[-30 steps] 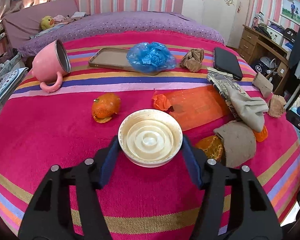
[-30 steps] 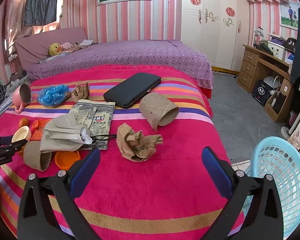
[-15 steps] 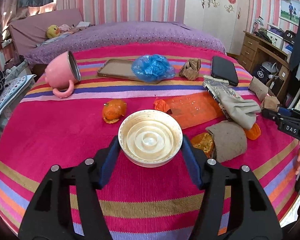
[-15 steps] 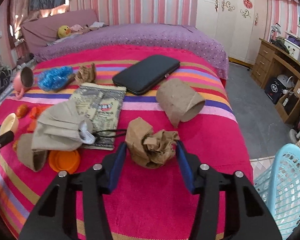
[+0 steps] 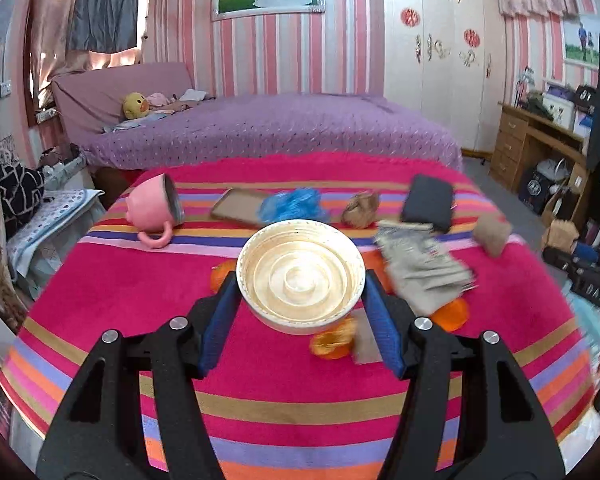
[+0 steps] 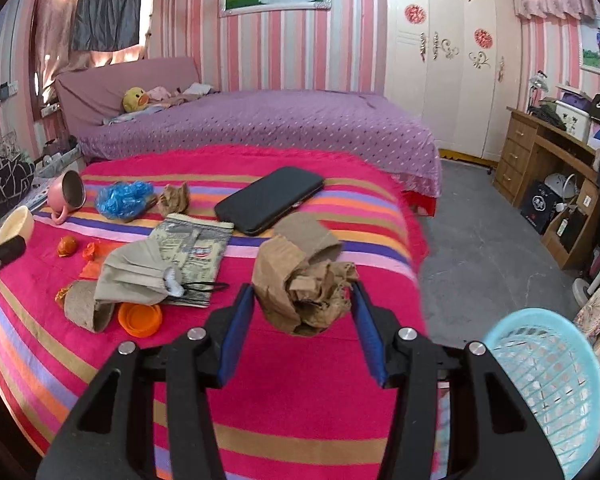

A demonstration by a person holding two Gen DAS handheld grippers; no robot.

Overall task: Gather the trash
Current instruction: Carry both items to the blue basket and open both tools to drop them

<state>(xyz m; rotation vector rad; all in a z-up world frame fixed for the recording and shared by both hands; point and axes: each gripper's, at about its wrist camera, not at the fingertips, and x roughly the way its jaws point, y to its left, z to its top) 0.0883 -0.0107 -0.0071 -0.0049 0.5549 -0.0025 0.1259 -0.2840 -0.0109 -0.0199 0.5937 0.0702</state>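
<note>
My left gripper (image 5: pixel 301 292) is shut on a cream plastic lid (image 5: pixel 300 274), lifted above the striped bedspread (image 5: pixel 140 280). In the right wrist view that lid (image 6: pixel 16 225) shows at the far left. My right gripper (image 6: pixel 302 304) is shut on a crumpled brown paper ball (image 6: pixel 304 282), raised off the bedspread (image 6: pixel 300 392). Left lying on the cloth are a blue plastic bag (image 6: pixel 122 199), a small brown paper wad (image 6: pixel 175 199), a cardboard tube (image 6: pixel 308 234), orange peels (image 6: pixel 67 245), an orange cap (image 6: pixel 140 319) and a beige cloth (image 6: pixel 140 274).
A light blue mesh basket (image 6: pixel 548 384) stands on the floor at the lower right. A pink mug (image 6: pixel 66 192), a black case (image 6: pixel 270 199) and a printed packet (image 6: pixel 194 246) lie on the bedspread. A wooden desk (image 6: pixel 540 152) stands at the right; a purple bed (image 6: pixel 260 124) behind.
The right gripper went from wide open to shut on the brown paper ball and raised it. The left gripper rose and tilted up with the lid, so more of the room shows.
</note>
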